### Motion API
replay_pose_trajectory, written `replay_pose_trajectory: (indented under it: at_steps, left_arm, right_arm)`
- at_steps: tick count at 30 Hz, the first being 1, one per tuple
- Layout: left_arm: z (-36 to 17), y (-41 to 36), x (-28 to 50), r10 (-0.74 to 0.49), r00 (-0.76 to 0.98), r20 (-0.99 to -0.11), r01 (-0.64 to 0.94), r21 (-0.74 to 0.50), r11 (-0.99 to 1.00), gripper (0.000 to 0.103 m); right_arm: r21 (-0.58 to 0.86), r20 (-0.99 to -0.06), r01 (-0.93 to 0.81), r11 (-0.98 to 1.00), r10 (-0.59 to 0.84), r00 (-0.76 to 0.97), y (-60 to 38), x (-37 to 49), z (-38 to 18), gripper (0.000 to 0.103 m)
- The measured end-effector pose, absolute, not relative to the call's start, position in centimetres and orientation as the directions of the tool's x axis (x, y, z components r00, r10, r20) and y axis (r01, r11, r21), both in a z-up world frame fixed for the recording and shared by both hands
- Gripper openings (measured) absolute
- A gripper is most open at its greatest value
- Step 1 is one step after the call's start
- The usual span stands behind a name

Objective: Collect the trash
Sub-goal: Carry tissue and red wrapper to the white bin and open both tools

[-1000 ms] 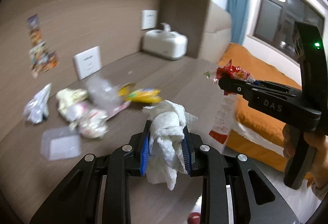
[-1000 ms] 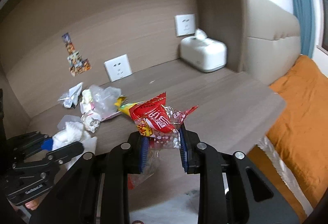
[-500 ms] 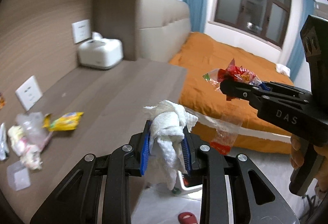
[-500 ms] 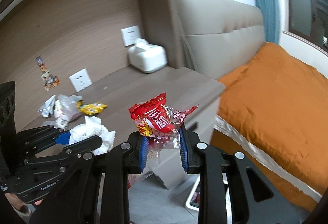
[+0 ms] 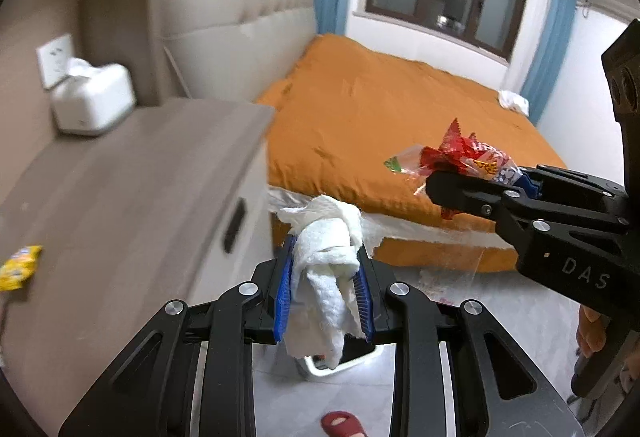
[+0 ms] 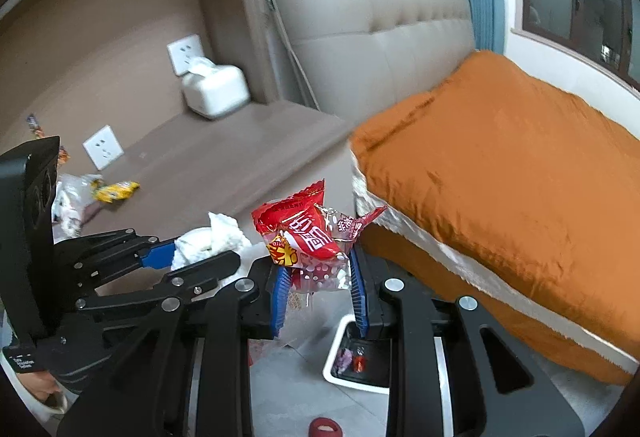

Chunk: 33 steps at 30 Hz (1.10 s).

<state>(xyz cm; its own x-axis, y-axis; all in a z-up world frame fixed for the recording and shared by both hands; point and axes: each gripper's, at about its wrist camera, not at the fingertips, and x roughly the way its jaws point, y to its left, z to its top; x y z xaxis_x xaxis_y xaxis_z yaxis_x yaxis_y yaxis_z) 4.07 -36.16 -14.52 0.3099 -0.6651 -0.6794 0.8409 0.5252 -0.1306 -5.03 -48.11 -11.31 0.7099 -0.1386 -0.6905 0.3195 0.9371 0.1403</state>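
Note:
My left gripper [image 5: 325, 269] is shut on a crumpled white paper towel [image 5: 326, 261] and holds it in the air past the desk's edge. It also shows in the right wrist view [image 6: 200, 249]. My right gripper [image 6: 318, 269] is shut on a red snack wrapper [image 6: 304, 229] with a clear plastic tail, to the right of the left one [image 5: 464, 157]. A white trash bin [image 6: 360, 357] with wrappers inside stands on the floor below both grippers; only its rim [image 5: 344, 367] shows in the left wrist view. More trash, with a yellow wrapper [image 6: 114, 191], lies on the desk [image 6: 208, 157].
A white tissue box [image 6: 214, 91] sits at the back of the desk by a wall socket. A bed with an orange cover [image 6: 500, 165] and a beige headboard is to the right. A red slipper [image 5: 342, 423] lies on the grey floor.
Both grippers swung right, away from the desk and its trash, toward the bed and out over the floor. The bin has come into view below them. Both grips are unchanged.

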Motion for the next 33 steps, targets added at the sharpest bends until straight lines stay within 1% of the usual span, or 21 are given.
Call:
replay_pose_trajectory:
  at_steps: [4, 9, 15, 19, 20, 25, 27, 28, 29, 30, 33]
  left_arm:
    - [-18.3, -38.5, 4.2, -0.647, 0.255, -0.718, 0.855, -0.145, 0.498, 0.027]
    - [-25.8, -41.1, 4.7, -0.601, 0.183, -0.778, 0.867, -0.160, 0.472, 0.027]
    - [-37.5, -43.9, 5.2, -0.558, 0.114, -0.822, 0.872, -0.186, 0.452, 0.027]
    - [-45.7, -45.0, 5.4, -0.531, 0.065, -0.845, 0.874, -0.209, 0.439, 0.027]
    - [-48.1, -45.5, 5.3, -0.517, 0.054, -0.854, 0.877, -0.207, 0.434, 0.027]
    - [-55.3, -46.9, 4.9, -0.499, 0.013, -0.867, 0.881, -0.225, 0.415, 0.027]
    - [-57.6, -47.8, 4.5, -0.482, 0.011, -0.876, 0.890, -0.211, 0.405, 0.029]
    - [-58.5, -48.2, 4.6, -0.478, 0.005, -0.879, 0.893, -0.211, 0.397, 0.044]
    - [-59.3, -48.3, 4.5, -0.478, -0.002, -0.879, 0.894, -0.215, 0.392, 0.082]
    - [-60.0, -48.5, 4.6, -0.479, 0.008, -0.878, 0.895, -0.207, 0.395, 0.099]
    - [-61.0, -48.8, 4.6, -0.465, 0.029, -0.885, 0.902, -0.177, 0.393, 0.098]
  right_arm:
    - [0.133, -0.731, 0.358, 0.924, -0.153, 0.665, -50.4, -4.9, -15.3, 0.029]
    - [0.148, -0.778, 0.391, 0.908, -0.137, 0.613, -52.8, -4.1, -21.7, 0.029]
    - [0.155, -0.828, 0.402, 0.902, -0.104, 0.551, -55.0, -2.5, -33.4, 0.030]
    - [0.132, -0.858, 0.396, 0.908, -0.096, 0.505, -55.5, -1.7, -42.6, 0.030]
    - [0.130, -0.863, 0.399, 0.908, -0.094, 0.496, -55.6, -1.5, -44.3, 0.030]
    - [0.112, -0.887, 0.385, 0.916, -0.082, 0.454, -55.9, -1.2, -52.1, 0.031]
    - [0.095, -0.892, 0.386, 0.917, -0.094, 0.443, -56.2, -1.1, -53.9, 0.037]
    - [0.101, -0.892, 0.382, 0.919, -0.086, 0.444, -56.3, -1.2, -54.9, 0.057]
    - [0.111, -0.894, 0.374, 0.921, -0.072, 0.442, -56.6, -1.2, -55.6, 0.092]
    - [0.107, -0.893, 0.375, 0.921, -0.077, 0.443, -56.7, -1.4, -56.0, 0.099]
    - [0.103, -0.910, 0.358, 0.928, -0.058, 0.412, -57.2, -1.3, -57.6, 0.098]
